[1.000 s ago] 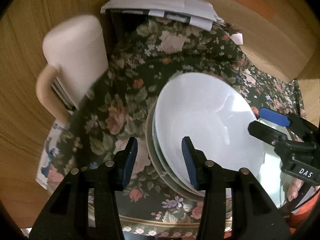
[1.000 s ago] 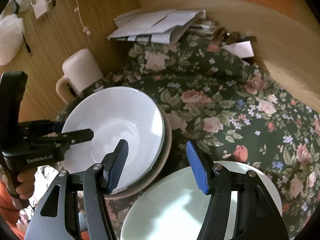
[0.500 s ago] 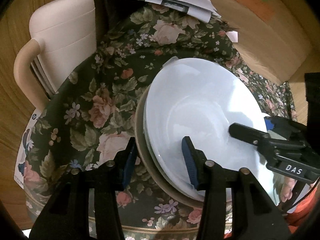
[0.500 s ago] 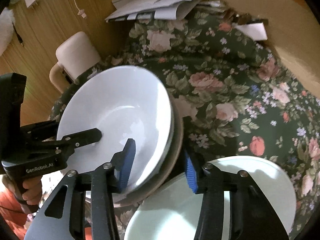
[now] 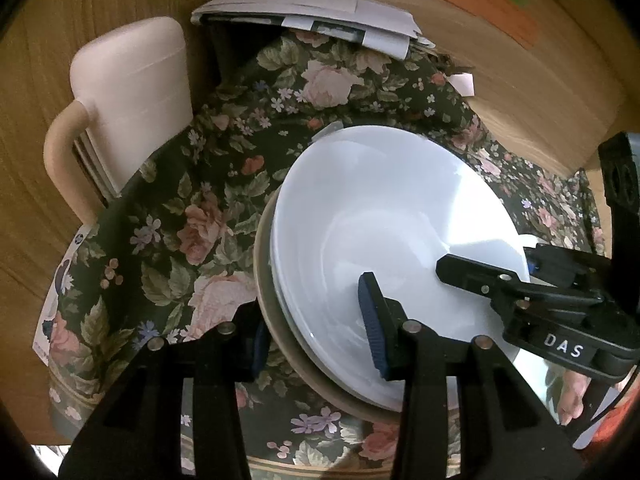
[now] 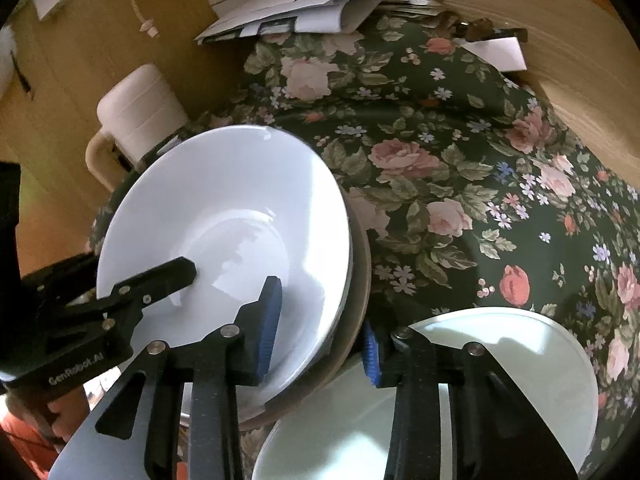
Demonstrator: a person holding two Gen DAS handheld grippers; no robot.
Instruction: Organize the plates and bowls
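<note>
We are working part-way through the tidying: a white bowl (image 5: 384, 232) is already sitting nested in a stack of dishes with a tan plate (image 5: 280, 332) underneath, resting on the flowered cloth (image 5: 180, 208). Our left tongs (image 5: 316, 340) are straddling the stack's rim at about seven o'clock, one finger inside the bowl and one outside, jaws parted and seemingly not yet squeezing, though the outer pad is mostly hidden. Our right tongs (image 6: 320, 328) are straddling the rim at five o'clock, likewise parted. A pale plate (image 6: 500, 364) is lying apart, just beside the stack, and is still waiting to be sorted.
</note>
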